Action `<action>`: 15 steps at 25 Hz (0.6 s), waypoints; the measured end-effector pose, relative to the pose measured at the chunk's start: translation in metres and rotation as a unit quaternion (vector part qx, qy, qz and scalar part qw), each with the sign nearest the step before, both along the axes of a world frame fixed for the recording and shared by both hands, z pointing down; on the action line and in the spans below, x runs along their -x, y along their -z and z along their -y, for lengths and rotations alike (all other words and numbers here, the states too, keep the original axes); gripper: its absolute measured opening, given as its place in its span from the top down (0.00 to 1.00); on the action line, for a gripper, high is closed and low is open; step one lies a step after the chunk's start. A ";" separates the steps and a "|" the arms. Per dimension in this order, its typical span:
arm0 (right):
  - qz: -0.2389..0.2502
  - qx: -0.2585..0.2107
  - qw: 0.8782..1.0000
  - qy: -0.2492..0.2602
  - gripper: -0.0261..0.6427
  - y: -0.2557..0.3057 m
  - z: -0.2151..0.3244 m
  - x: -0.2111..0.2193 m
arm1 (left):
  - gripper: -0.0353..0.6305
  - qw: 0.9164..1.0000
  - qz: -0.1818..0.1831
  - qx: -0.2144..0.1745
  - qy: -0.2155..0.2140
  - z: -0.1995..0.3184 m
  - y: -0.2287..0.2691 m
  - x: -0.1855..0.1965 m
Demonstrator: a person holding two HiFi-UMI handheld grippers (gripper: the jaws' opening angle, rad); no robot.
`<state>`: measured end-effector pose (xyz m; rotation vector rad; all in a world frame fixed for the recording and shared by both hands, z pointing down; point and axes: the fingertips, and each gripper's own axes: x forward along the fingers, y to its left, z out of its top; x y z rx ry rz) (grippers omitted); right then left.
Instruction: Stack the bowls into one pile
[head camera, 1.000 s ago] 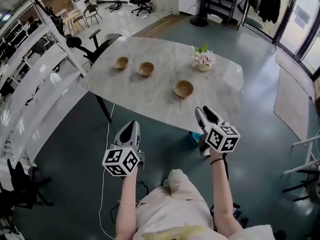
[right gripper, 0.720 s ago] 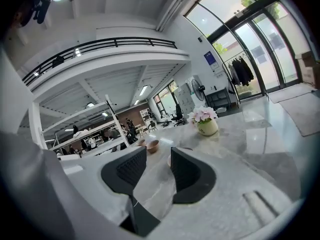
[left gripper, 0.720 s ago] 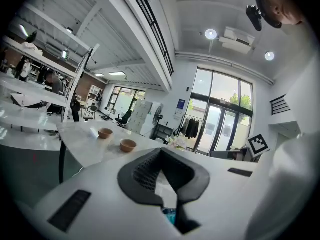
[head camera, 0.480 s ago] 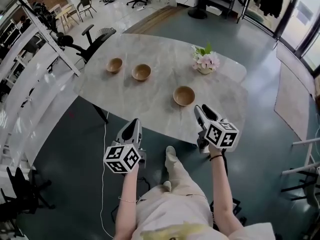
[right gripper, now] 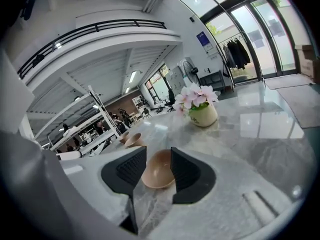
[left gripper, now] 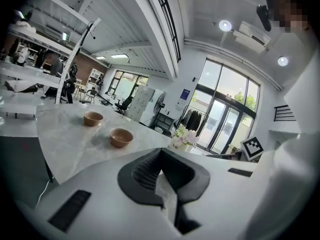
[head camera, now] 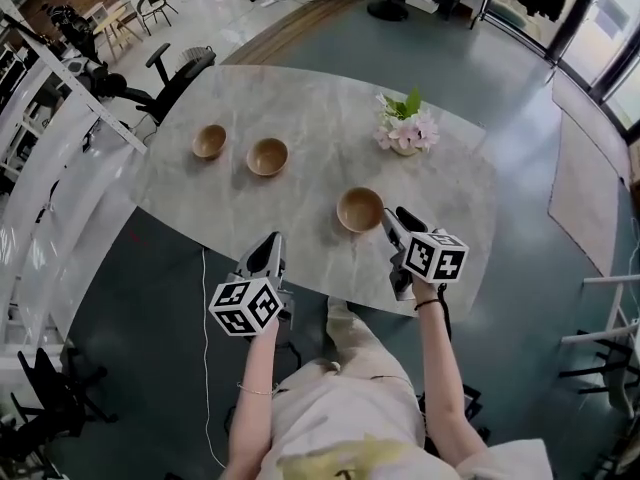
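Change: right gripper (head camera: 397,224) has moved in over the table (head camera: 300,98) edge, now just beside near bowl (head camera: 360,209).
Right claw: spread, framing that bowl, not pinching.
Left gripper (head camera: 268,254): pressed together, empty, at table's near edge.
Bowls: 3 unstacked; middle bowl (head camera: 267,155) and far bowl (head camera: 210,140) well apart from it.
Meaning: first pickup looks close.

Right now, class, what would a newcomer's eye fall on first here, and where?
Three wooden bowls stand apart on the marble table: the near bowl by the front edge, the middle bowl and far bowl further left. The open right tongs point at the near bowl; the left tongs are shut at the table's edge. A pot of pink flowers stands at the back right.
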<state>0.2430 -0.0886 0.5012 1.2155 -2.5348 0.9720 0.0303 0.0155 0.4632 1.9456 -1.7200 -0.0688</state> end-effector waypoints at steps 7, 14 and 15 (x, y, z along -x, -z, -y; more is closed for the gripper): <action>-0.015 0.058 0.998 0.018 0.75 -0.037 0.029 0.008 | 0.95 0.999 0.000 0.031 -0.025 0.036 -0.018 -0.013; -0.056 0.117 0.991 0.023 0.75 -0.072 0.044 0.011 | 0.95 0.996 -0.013 0.078 -0.040 0.057 -0.055 -0.023; -0.059 0.126 0.990 0.026 0.75 -0.075 0.045 0.012 | 0.95 0.995 -0.016 0.086 -0.042 0.059 -0.060 -0.024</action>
